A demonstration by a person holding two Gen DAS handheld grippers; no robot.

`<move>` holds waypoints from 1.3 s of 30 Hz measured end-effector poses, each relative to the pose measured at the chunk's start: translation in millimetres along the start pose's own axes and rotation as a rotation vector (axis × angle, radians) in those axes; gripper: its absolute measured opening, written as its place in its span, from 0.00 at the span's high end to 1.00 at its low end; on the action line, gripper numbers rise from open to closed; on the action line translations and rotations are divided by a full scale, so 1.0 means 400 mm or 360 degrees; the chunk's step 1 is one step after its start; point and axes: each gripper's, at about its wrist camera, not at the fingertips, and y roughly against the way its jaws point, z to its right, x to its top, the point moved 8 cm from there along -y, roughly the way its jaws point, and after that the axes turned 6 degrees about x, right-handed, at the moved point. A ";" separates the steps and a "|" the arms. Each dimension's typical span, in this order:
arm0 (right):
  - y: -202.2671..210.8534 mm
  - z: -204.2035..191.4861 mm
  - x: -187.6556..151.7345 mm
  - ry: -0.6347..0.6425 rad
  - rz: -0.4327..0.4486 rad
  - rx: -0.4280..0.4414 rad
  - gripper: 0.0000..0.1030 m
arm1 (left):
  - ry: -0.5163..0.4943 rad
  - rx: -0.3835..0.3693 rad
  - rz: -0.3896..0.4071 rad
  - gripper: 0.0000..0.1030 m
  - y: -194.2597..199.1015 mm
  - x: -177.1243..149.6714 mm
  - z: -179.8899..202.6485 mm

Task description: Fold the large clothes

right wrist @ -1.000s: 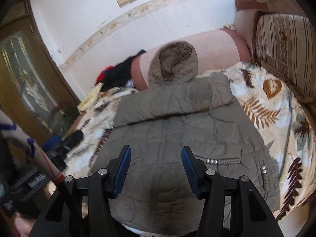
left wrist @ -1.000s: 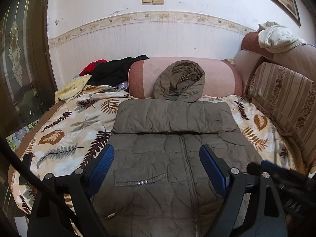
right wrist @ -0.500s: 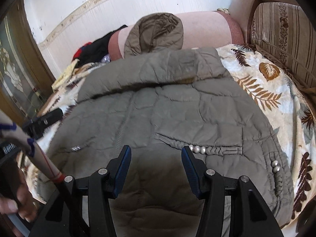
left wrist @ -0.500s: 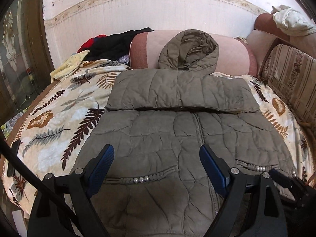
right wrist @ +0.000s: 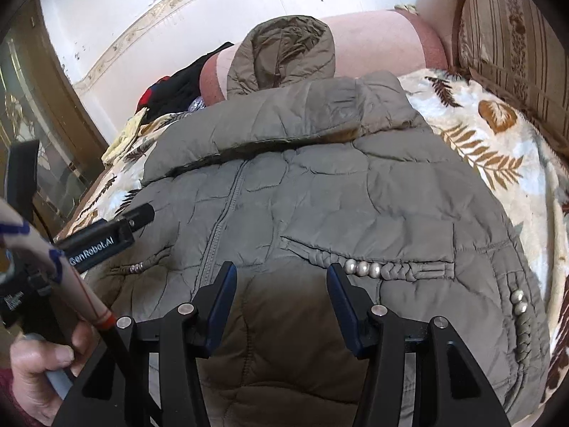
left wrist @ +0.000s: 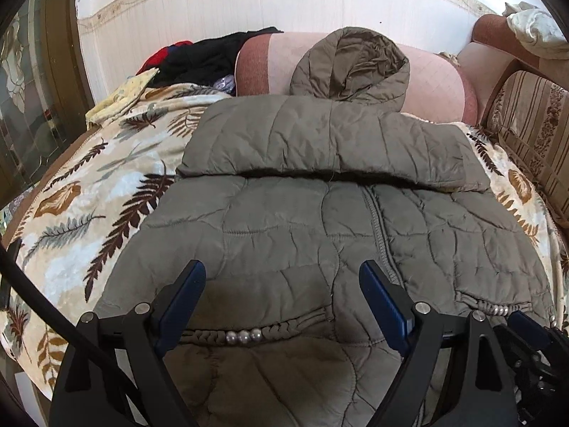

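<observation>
Both grippers have dropped closer to the olive hooded puffer jacket (left wrist: pixel 320 220), which lies front-up on the leaf-print blanket (left wrist: pixel 89 192). Sleeves already lie folded across its chest; the hem fold remains. Left gripper (left wrist: pixel 282 302) and right gripper (right wrist: pixel 281 300) hover spread, empty.

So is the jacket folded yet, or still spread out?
Partly folded: the jacket's sleeves lie across its chest, the body flat and zipped.
</observation>
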 end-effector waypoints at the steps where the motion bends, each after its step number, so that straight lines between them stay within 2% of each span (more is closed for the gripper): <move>1: -0.001 -0.001 -0.001 0.0003 -0.0003 0.0001 0.45 | 0.0006 -0.0002 -0.0012 0.15 -0.007 -0.005 -0.001; 6: 0.002 -0.008 -0.002 0.0025 0.0002 0.0003 0.45 | 0.0009 -0.0004 -0.0026 0.15 -0.015 -0.014 -0.002; 18: 0.004 -0.004 -0.002 0.0027 0.0001 -0.0020 0.45 | 0.0019 0.0030 0.0043 0.15 0.001 0.018 -0.026; 21: 0.003 -0.002 -0.003 0.0026 -0.0007 -0.0029 0.45 | 0.0066 0.0032 0.0064 0.15 -0.004 0.052 -0.037; 25: -0.003 0.000 -0.006 0.0039 -0.0027 -0.0057 0.45 | 0.0171 0.0043 0.0128 0.15 -0.004 0.140 -0.056; 32: -0.013 0.015 -0.014 0.0041 -0.0075 -0.0121 0.45 | 0.0243 0.0125 0.0223 0.15 -0.048 0.269 -0.080; 37: -0.020 0.026 -0.022 0.0042 -0.0122 -0.0210 0.45 | 0.0342 0.0126 0.0200 0.15 -0.122 0.260 -0.117; 39: -0.024 0.034 -0.021 0.0034 -0.0133 -0.0254 0.45 | 0.0314 0.0136 0.0186 0.15 -0.154 0.248 -0.119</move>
